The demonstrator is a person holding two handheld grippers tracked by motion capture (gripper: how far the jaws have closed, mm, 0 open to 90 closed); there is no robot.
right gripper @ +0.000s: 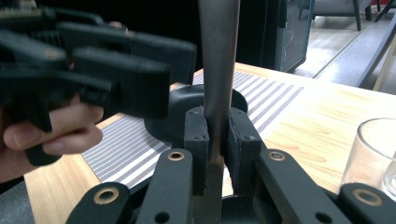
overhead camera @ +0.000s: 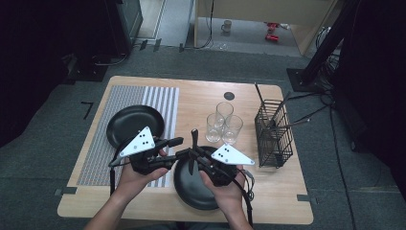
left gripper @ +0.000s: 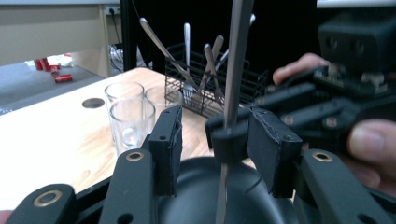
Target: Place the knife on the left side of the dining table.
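On a wooden table (overhead camera: 201, 100), the right gripper (overhead camera: 192, 154) clamps a metal knife (overhead camera: 193, 151) upright between its jaws, above the near black plate (overhead camera: 191, 189). In the right gripper view the two pads press on the flat steel from both sides, with the knife (right gripper: 217, 60) rising straight up out of the picture and a short length showing below the pads. The left gripper (overhead camera: 178, 147) faces it from the left, its jaws spread wide. In the left gripper view the knife (left gripper: 236, 65) stands between those open jaws, touching neither, with the right gripper (left gripper: 243, 133) just behind it holding the steel.

A second black plate (overhead camera: 125, 122) lies at the far left on a grey striped placemat (overhead camera: 143, 98), which covers the left part of the table. Three clear drinking glasses (overhead camera: 223, 122) stand together in the middle, beyond the near plate. A black wire cutlery basket (overhead camera: 274, 139) stands at the right edge of the table with several pieces of cutlery leaning in it; in the left gripper view these look like forks and spoons or knives, but the exact kinds are hard to tell.

The person's left hand (overhead camera: 131, 175) and right hand (overhead camera: 225, 189) grip the tools from the near side. Beyond the table, on the floor, a mug (overhead camera: 226, 26) and some red objects (overhead camera: 272, 32) lie near a wooden cabinet.
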